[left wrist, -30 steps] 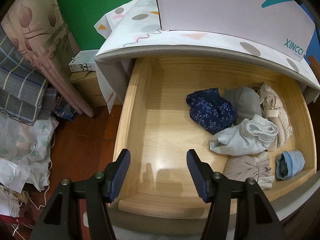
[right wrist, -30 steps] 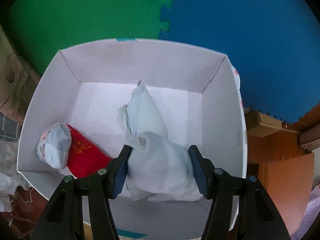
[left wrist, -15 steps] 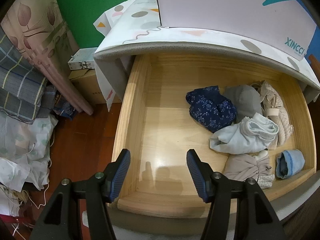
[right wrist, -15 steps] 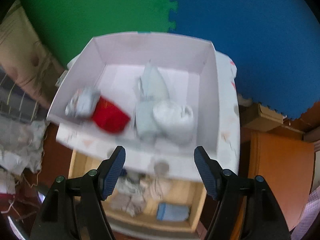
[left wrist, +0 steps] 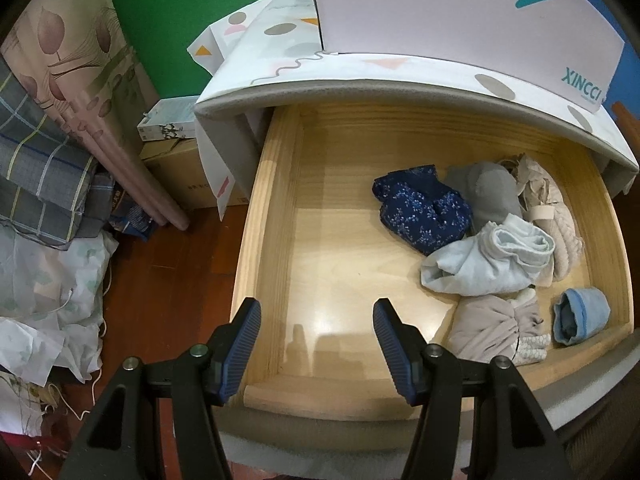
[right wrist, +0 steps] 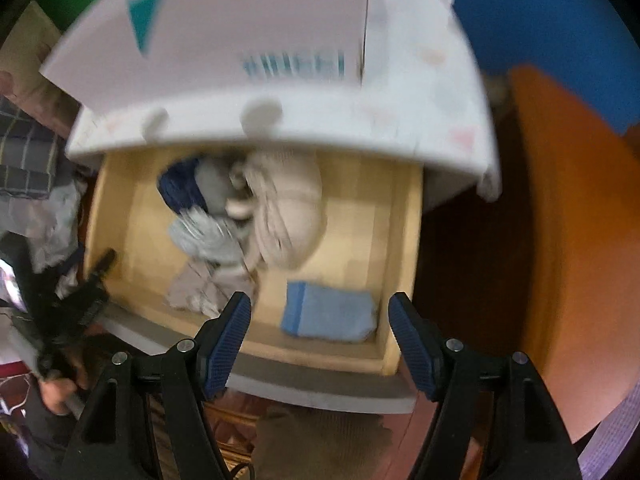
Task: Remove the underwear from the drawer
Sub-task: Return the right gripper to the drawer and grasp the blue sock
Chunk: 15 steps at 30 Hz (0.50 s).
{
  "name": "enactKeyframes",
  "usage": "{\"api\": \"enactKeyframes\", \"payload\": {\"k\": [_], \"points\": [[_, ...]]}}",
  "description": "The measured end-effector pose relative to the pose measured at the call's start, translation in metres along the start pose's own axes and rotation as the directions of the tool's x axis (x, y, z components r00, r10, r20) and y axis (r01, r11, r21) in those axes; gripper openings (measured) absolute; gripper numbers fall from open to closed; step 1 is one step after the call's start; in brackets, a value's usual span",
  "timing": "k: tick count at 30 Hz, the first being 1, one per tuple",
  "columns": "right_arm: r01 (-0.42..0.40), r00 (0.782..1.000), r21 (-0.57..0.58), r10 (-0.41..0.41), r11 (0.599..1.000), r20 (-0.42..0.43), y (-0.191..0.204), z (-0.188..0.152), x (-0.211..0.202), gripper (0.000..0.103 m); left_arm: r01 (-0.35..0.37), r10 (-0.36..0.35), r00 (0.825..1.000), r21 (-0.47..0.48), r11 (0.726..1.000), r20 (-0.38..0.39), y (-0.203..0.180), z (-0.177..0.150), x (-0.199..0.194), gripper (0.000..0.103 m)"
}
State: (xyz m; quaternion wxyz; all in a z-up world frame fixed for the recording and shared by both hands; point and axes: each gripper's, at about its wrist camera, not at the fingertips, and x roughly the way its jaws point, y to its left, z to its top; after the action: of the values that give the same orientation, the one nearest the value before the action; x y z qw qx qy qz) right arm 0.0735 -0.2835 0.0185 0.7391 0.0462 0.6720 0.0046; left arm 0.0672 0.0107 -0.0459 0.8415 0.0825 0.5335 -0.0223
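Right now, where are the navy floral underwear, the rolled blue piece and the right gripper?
navy floral underwear (left wrist: 420, 210), left wrist view, middle of the fabric.
rolled blue piece (left wrist: 582, 315), left wrist view, outer fold.
right gripper (right wrist: 320, 344), right wrist view, between fingertips.

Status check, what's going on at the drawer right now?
Left gripper open, empty, at the drawer's front left. Right gripper open, empty, above the blue folded underwear. Remaining underwear pile sits right side. Nothing blocking.

Box lettering (right wrist: 294, 65) blurred beyond reading
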Motion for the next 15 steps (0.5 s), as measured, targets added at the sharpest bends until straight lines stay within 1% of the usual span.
{"api": "enactKeyframes", "payload": {"k": [3,7,15], "points": [[-0.012,0.997,0.023,0.013,1.0,-0.071,-0.003,-0.007,0.036,0.069,-0.002,0.002,1.0,0.005,1.0,0.004,-0.001,-0.001,-0.001,0.06],[-0.003,0.991,0.049,0.009,0.999,-0.132,-0.006,-0.01,0.072,0.069,0.004,-0.004,1.0,0.004,1.0,0.002,-0.002,0.0,-0.001,0.06],[0.029,0.98,0.071,-0.014,0.997,-0.199,-0.007,-0.008,0.112,0.069,0.016,-0.016,1.0,0.007,1.0,0.0,-0.003,0.0,-0.001,0.06]]}}
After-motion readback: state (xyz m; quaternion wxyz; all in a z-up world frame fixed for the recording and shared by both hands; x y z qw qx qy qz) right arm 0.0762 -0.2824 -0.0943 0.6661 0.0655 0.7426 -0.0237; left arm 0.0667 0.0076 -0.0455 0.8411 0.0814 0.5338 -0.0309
